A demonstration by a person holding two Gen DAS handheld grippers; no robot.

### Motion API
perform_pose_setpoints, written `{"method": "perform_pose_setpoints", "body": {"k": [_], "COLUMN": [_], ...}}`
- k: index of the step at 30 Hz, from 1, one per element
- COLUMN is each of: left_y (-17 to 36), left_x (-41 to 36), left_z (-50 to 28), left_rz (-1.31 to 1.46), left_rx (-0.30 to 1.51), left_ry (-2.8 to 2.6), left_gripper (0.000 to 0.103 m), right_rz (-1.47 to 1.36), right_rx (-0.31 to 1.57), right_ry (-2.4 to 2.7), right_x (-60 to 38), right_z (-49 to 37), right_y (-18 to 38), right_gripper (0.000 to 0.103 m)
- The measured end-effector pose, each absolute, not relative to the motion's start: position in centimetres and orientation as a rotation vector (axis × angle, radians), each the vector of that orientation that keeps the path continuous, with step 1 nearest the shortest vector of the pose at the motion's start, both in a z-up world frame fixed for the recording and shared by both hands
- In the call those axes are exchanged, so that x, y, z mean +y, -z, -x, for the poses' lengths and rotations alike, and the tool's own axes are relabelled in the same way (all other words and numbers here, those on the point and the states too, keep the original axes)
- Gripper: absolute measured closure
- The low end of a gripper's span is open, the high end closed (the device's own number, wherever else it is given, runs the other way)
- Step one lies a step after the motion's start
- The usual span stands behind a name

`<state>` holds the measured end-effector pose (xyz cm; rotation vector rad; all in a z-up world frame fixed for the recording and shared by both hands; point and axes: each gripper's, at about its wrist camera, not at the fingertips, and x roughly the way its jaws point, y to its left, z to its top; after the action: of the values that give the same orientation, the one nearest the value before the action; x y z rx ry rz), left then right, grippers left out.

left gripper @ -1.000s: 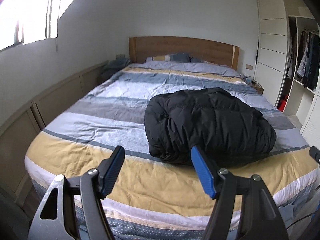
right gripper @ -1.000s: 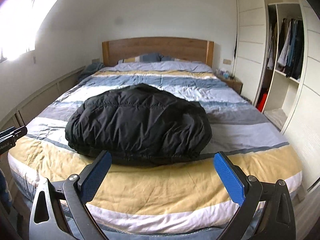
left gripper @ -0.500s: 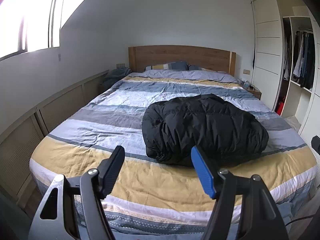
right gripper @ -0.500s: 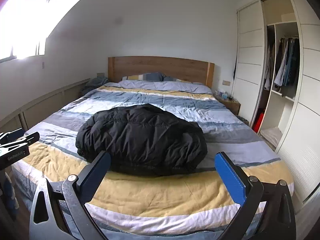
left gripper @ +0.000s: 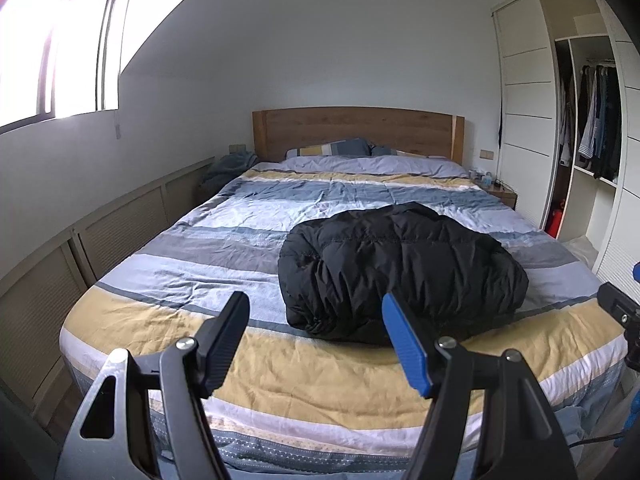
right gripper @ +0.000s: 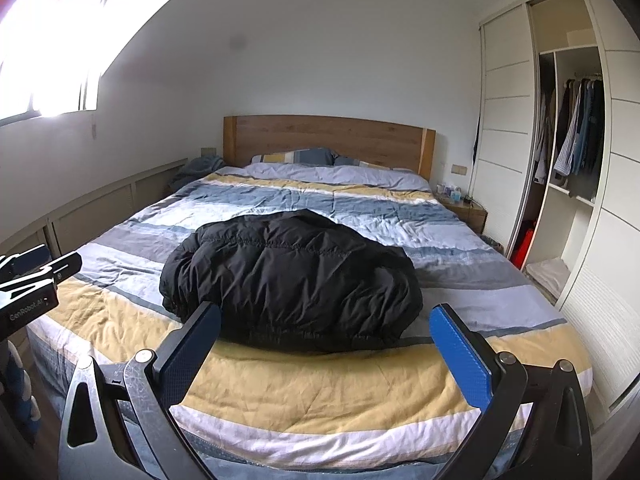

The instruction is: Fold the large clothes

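At the far left a bright window (left gripper: pixel 60 52) lights the room, and low beige wall panels (left gripper: pixel 120 228) run beside the bed. The wide bed with its blue, grey and yellow striped quilt (left gripper: pixel 224 240) serves as the work surface, broad and soft enough to spread a bulky garment. The left gripper (left gripper: pixel 316 340) hovers above the foot of the bed, its fingers spread moderately apart with nothing between them. Just beyond it, on the near half of the quilt, lies the puffy black quilted down jacket (left gripper: pixel 400 268), gathered into a compact rounded bundle, which suggests the folding is largely done. The right gripper (right gripper: pixel 332 352) hangs likewise over the bed's foot, its blue-padded fingers spread wide and holding nothing, the jacket (right gripper: pixel 292 276) centred beyond them and untouched. To the right stands a white wardrobe with an open compartment of hanging clothes (right gripper: pixel 576 132).
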<state>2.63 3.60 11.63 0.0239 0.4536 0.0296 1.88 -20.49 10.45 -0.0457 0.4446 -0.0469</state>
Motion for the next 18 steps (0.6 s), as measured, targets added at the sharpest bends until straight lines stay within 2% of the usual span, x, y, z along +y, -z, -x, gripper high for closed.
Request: {"method": "perform_pose_setpoints", "body": {"k": [18], "left_y": [-10.94], "left_x": [3.03], "left_z": [-2.86], "left_rz": [-0.043], "left_rx": [0.452], "left_ry": [-0.03], "left_gripper": [0.034], "right_rz": [0.045], "right_rx": [0.446], "right_ry": [0.052], "right_x": [-20.8], "right_z": [-1.86], "right_y": [-10.28], "right_gripper": [0.001]}}
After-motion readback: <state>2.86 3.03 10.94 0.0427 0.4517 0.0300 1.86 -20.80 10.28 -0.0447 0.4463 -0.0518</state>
